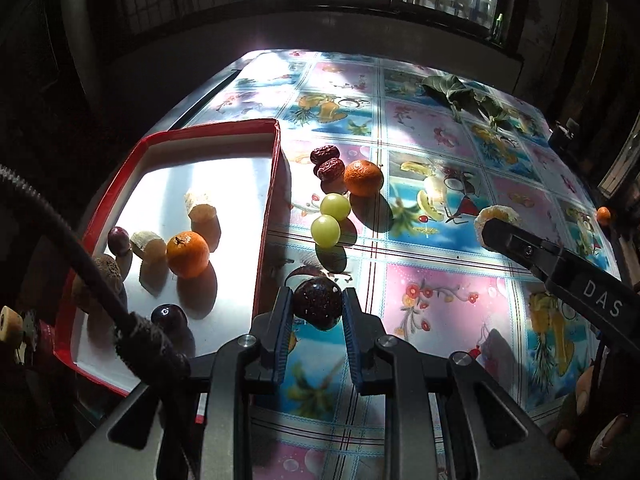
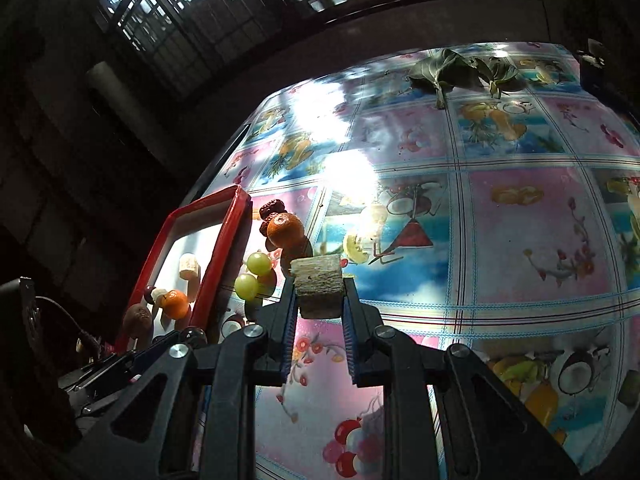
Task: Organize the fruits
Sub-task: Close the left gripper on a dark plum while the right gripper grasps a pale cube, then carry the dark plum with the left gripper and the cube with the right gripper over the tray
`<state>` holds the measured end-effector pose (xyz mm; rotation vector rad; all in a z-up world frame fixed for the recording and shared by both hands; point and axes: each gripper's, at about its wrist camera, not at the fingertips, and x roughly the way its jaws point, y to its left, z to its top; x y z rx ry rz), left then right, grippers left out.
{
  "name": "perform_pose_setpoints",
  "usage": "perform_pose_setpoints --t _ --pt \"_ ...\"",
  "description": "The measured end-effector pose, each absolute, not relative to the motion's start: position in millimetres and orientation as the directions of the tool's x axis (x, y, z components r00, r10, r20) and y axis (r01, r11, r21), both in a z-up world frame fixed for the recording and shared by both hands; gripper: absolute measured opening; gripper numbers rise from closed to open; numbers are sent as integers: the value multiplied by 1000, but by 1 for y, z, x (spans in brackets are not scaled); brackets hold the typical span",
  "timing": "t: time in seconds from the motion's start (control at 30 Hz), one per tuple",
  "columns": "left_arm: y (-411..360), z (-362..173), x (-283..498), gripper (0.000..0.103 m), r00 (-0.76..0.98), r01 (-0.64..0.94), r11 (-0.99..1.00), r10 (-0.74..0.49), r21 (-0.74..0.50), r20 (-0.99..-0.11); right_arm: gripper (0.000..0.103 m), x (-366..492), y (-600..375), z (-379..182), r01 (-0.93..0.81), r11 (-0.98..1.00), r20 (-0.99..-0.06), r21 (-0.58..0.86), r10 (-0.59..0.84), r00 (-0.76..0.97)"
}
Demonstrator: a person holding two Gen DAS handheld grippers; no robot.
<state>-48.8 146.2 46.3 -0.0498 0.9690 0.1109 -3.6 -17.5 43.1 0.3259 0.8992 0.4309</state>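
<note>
My left gripper (image 1: 318, 304) is shut on a dark purple plum (image 1: 317, 303), just above the table beside the red tray (image 1: 276, 168). In the tray lie a mandarin (image 1: 187, 254), banana pieces (image 1: 203, 212), a dark grape (image 1: 119, 239), a dark plum (image 1: 169, 317) and a brown kiwi (image 1: 105, 270). On the table are two green grapes (image 1: 330, 219), a mandarin (image 1: 363, 178) and two red dates (image 1: 327, 163). My right gripper (image 2: 320, 300) is shut on a banana piece (image 2: 320, 290) above the table; it also shows in the left wrist view (image 1: 496, 216).
The table wears a shiny fruit-print cloth (image 1: 440, 300). Green leaves (image 1: 456, 94) lie at the far edge. A small orange fruit (image 1: 603, 215) sits at the right edge. A black cable (image 1: 80, 264) crosses the tray's near left. Dark window bars stand behind.
</note>
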Motion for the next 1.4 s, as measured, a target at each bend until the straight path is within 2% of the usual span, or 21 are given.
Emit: perform_pose_setpoints --t 0.63,1.4 --pt "167 64 -72 23 598 -168 986 104 3 -795 23 -42 3 46 -249 872 -696 421 486 528" --pt "226 60 -60 23 584 -256 965 106 -59 -805 23 -36 47 44 -302 868 -725 394 495 478"
